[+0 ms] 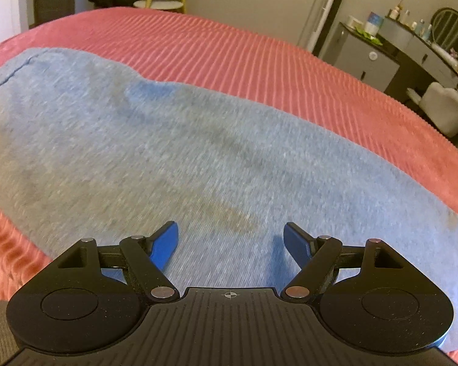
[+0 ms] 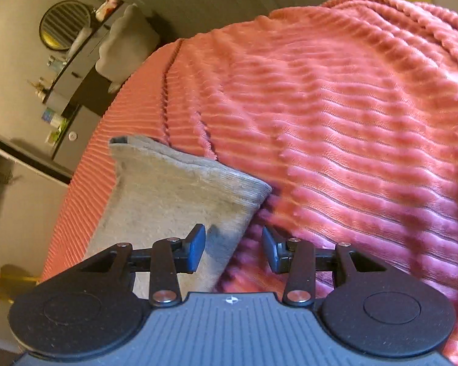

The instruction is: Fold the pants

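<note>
pants [image 1: 198, 152]: grey, spread flat on the pink ribbed bedspread [image 1: 290, 61] | left gripper [image 1: 230, 238]: released, jaws wide above the fabric | right gripper [image 2: 233, 248]: released, over the pants' cuffed end

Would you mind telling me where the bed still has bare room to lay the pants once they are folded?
In the left wrist view, the blanket is bare beyond the pants, up to the far bed edge. In the right wrist view, the wide stretch right of the pants' cuff is bare too, though wrinkled. Near both open hand-held grippers the pants fill the space.
</note>
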### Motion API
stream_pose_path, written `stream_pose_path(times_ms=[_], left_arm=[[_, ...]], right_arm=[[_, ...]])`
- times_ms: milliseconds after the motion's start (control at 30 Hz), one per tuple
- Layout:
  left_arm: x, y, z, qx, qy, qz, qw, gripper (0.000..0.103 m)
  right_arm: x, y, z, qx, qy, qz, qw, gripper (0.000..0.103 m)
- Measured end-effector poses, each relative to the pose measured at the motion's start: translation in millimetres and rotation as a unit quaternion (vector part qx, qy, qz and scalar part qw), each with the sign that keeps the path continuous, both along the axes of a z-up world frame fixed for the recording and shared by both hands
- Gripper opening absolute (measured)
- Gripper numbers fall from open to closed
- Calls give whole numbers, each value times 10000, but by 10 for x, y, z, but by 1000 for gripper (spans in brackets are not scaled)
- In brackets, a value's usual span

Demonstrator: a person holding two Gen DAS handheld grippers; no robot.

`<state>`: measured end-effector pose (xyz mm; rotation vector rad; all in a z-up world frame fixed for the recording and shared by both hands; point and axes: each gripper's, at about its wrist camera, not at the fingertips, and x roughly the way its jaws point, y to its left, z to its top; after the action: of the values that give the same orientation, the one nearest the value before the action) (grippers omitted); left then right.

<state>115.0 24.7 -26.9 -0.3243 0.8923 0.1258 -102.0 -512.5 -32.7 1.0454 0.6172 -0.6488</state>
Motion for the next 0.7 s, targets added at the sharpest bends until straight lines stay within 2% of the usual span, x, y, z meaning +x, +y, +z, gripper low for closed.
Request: stream_pose_path(times_ms=[100, 200, 333, 400, 433, 533, 667, 700], left_arm=[[-12, 40, -10, -84, 75, 61, 9999, 82], [-16, 8, -3, -2, 42, 16, 10000, 82], [-17, -68, -8, 191, 51, -115, 9997, 82], [-15, -95, -11, 284, 55, -169, 9994, 82], [-16, -103, -13, 314, 53, -191, 9993, 82], [-23, -100, -14, 293, 49, -183, 9994, 82], [-22, -81, -15, 245, 59, -154, 9996, 83], [-27, -83, -10, 238, 53, -152, 9996, 83]], right_arm=[[20, -113, -86, 242, -359, -6, 9991, 42], [95, -183, -111, 172, -439, -52, 9989, 12], [127, -121, -40, -160, -825, 68, 9964, 14], [167, -142, -64, -128, -693, 55, 9975, 17], [188, -171, -93, -31, -600, 14, 9982, 22], [220, -239, -149, 175, -637, -93, 9978, 22], [296, -264, -161, 110, -548, -29, 9984, 21], [296, -251, -139, 68, -539, -37, 9985, 14]])
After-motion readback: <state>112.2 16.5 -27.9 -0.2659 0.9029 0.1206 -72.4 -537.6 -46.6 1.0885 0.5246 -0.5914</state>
